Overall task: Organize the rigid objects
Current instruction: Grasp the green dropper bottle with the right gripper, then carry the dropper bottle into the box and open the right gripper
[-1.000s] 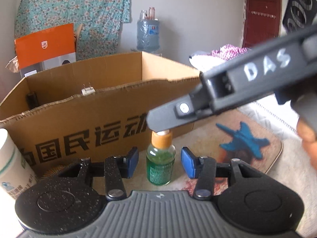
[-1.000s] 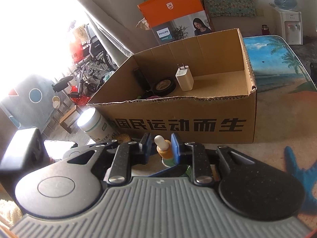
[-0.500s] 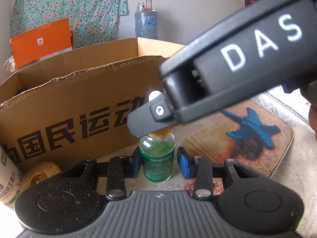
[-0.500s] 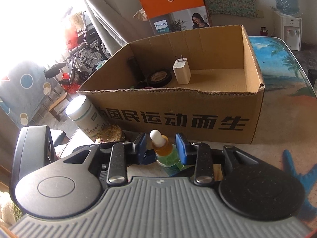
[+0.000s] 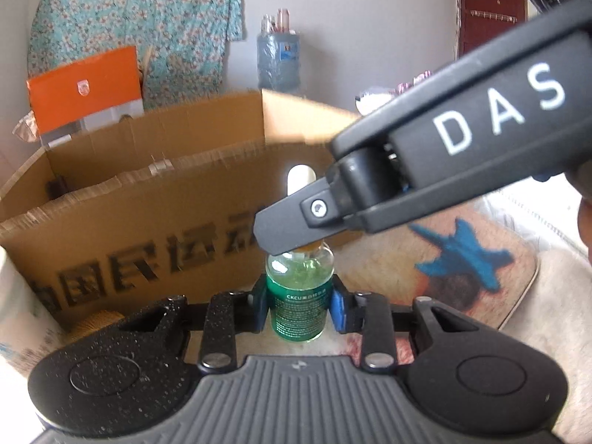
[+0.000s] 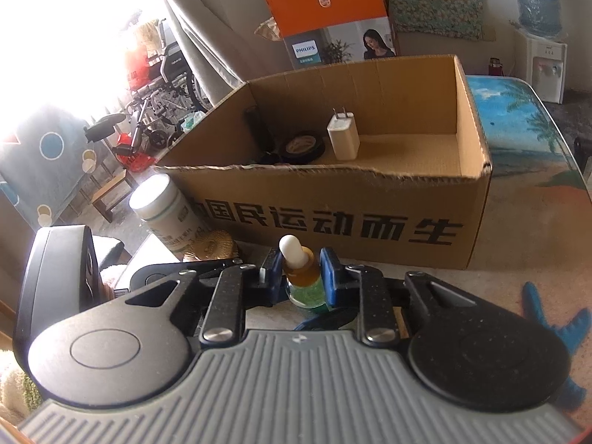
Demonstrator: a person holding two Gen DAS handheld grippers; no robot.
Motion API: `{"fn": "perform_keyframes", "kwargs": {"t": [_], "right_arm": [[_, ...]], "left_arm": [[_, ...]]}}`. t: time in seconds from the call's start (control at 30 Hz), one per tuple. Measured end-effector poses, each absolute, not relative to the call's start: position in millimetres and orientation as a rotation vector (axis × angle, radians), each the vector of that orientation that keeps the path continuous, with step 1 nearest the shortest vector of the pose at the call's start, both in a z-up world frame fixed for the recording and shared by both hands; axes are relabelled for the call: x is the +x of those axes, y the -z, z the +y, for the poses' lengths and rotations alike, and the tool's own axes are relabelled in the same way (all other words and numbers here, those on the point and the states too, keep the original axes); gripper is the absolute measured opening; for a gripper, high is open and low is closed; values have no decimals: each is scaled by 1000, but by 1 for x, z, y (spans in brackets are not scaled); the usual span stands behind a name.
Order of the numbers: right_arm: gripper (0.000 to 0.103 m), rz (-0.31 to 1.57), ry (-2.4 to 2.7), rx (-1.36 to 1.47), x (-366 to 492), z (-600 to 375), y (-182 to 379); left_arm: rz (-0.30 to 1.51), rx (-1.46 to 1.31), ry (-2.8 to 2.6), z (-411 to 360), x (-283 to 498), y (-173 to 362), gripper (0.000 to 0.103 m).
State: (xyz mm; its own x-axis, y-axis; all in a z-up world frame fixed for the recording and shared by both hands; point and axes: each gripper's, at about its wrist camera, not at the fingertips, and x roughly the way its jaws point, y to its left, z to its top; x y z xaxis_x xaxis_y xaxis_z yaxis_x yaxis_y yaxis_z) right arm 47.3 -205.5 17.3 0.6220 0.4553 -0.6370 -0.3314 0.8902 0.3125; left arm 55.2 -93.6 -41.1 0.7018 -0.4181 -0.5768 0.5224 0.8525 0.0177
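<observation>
A small green dropper bottle [image 5: 299, 298] with an amber collar and white bulb stands in front of a cardboard box [image 5: 148, 218]. My left gripper [image 5: 299, 305] is shut on the bottle's body. My right gripper [image 6: 299, 272] has its blue pads on either side of the bottle's [image 6: 301, 277] collar, close to it; contact is not clear. The right gripper's body crosses the left wrist view from the upper right. The box [image 6: 370, 222] holds a white charger [image 6: 342, 137], a tape roll [image 6: 301, 146] and a dark cylinder [image 6: 253, 120].
A white jar [image 6: 166, 211] and a gold round object [image 6: 211, 246] sit left of the box front. An orange Philips carton [image 6: 333, 18] stands behind the box. A mat with a blue starfish [image 5: 466, 255] lies to the right.
My left gripper has closed from open onto the bottle's body. My right gripper widened slightly around the collar and shifted. The bottle now sits higher against the box front in both views.
</observation>
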Motion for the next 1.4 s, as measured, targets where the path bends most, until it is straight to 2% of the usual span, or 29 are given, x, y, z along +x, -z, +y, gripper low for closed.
{"fn": "perform_keyframes", "kwargs": {"t": [0.3, 0.53, 0.7, 0.93, 1.03, 1.23, 1.4], "right_arm": [[21, 628, -575, 132, 63, -207, -108], [21, 669, -584, 117, 139, -219, -139], [21, 772, -554, 158, 207, -236, -123], [20, 898, -522, 216, 276, -253, -71], [21, 923, -509, 190, 290, -250, -53], [21, 944, -485, 132, 313, -243, -32], [21, 971, -455, 47, 327, -234, -23]], "left_arm": [[473, 127, 491, -78, 72, -52, 34], [588, 10, 535, -83, 153, -75, 34], [707, -2, 516, -99, 218, -59, 34], [851, -31, 495, -109, 277, -24, 33], [872, -33, 477, -107, 290, -18, 38], [938, -68, 469, -102, 308, -9, 40], [954, -67, 476, -104, 307, -7, 48]]}}
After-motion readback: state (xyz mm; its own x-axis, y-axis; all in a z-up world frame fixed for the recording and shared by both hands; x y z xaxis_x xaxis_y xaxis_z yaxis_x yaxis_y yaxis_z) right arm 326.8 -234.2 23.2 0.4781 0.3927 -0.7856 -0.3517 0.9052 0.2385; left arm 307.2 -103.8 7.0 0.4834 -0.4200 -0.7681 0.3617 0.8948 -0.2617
